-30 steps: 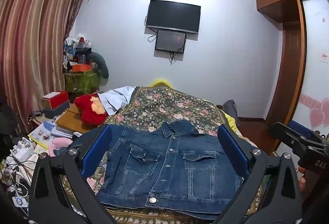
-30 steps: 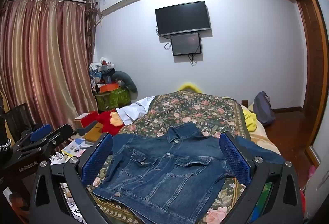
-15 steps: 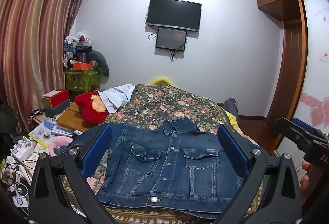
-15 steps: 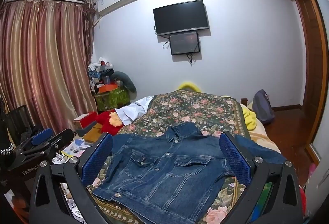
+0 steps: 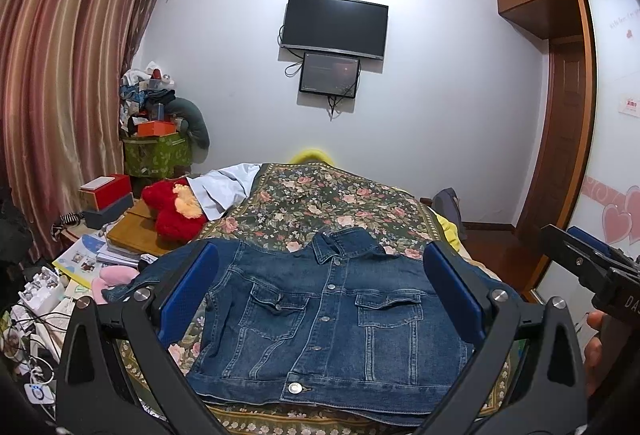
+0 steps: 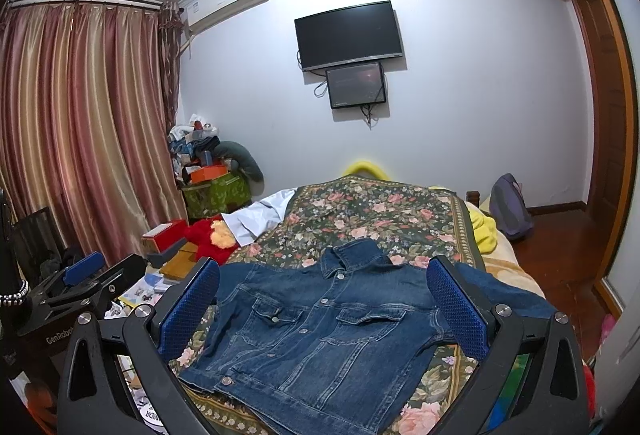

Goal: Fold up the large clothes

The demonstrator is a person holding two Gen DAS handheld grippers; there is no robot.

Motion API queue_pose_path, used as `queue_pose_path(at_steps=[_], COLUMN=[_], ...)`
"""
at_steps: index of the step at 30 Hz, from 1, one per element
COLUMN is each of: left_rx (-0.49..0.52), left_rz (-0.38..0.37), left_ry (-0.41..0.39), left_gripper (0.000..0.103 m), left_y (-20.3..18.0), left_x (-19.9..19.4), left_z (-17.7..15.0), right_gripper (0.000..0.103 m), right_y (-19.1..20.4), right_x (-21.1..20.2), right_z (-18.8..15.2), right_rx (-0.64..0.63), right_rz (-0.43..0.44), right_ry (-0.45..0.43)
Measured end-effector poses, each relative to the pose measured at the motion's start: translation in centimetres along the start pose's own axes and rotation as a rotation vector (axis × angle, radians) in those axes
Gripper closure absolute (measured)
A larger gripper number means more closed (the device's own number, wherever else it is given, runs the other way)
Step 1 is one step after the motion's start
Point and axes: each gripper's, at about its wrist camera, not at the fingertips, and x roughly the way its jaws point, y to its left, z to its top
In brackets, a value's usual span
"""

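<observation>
Gaping wide (both jaws), above jacket (image 5: 328,323).

A buttoned blue denim jacket (image 5: 328,319) lies flat at lower centre on the floral patterned bedspread (image 5: 340,203). A red plush toy (image 5: 172,211) sits left of it; a black wall-mounted television (image 5: 335,26) hangs at upper centre.

floral-covered bed (image 5: 360,203), denim jacket (image 5: 332,319) flat at its near end, buttoned front up
</observation>
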Motion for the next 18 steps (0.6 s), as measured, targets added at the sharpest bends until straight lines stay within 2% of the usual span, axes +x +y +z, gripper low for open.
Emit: queue_pose_path(at_steps=[18], left_rx=[0.004], left_rz=[0.001], left_ry=[0.006], left_gripper=[0.0], left_y=[-0.3], left_x=[0.18], left_z=[0.11], right_gripper=[0.0], right_y=[-0.3], right_x=[-0.07], right_z=[-0.2], right_rx=[0.012], right_rz=[0.0], right_ry=[0.0])
